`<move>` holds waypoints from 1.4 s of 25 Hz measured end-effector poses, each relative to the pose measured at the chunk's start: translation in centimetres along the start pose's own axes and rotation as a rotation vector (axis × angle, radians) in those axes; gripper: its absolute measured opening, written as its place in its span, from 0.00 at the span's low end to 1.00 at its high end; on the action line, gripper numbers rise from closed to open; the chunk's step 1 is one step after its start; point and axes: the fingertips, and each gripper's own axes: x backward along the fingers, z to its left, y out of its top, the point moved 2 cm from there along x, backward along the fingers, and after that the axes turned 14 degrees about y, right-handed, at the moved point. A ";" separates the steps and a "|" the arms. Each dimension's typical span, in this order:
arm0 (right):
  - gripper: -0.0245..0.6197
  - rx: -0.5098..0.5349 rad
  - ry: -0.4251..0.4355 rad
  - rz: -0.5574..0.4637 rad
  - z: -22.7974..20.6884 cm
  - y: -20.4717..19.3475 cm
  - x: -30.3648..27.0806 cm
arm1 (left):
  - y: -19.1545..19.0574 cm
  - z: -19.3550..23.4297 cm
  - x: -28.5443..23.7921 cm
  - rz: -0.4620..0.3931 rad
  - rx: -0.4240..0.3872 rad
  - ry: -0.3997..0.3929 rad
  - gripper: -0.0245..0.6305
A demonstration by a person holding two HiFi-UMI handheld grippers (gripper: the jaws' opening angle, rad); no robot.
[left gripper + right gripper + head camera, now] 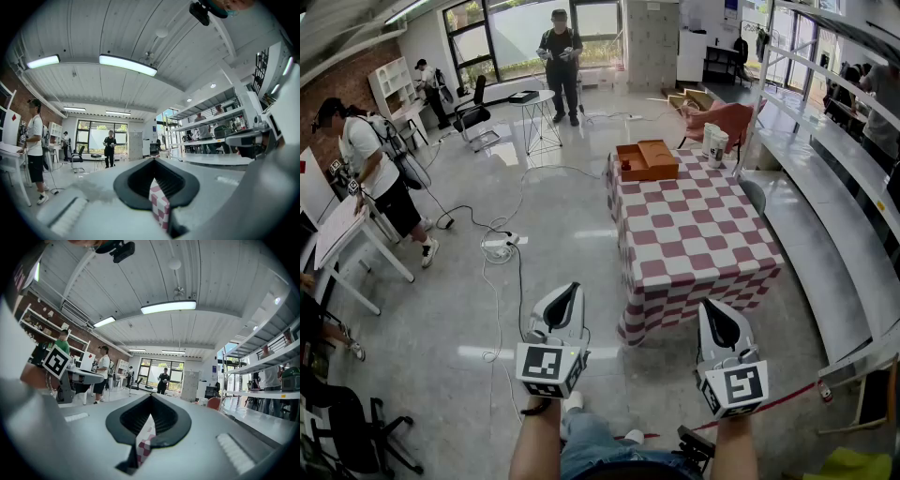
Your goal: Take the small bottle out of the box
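Head view: holding left gripper [570,289] and right gripper [713,307] level, both jaws clenched and empty, facing checked table [694,234], well apart from small bottle [625,165] sitting in box [649,174] at far end

A table [694,234] with a red-and-white checked cloth stands ahead of the right tongs [714,314], white cups [714,143] at its far corner and long white shelving [834,206] to its right. Ahead of the left tongs [567,295] a power strip [499,244] with cables lies on the floor [562,216]; well to their left a person in a white shirt [375,173] stands at a white desk [333,230], and far ahead stands a person in black [562,66].
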 end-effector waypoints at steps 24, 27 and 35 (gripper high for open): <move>0.03 -0.039 -0.187 0.050 -2.5 -0.2 -21.0 | -0.3 14.4 -20.1 0.012 0.018 -0.152 0.04; 0.03 -0.051 -0.215 0.055 -2.5 -0.3 -22.8 | -1.1 16.1 -22.1 0.005 0.004 -0.180 0.04; 0.03 -0.055 -0.251 0.068 -4.0 -0.5 -26.3 | -2.3 17.6 -26.1 0.014 0.021 -0.223 0.04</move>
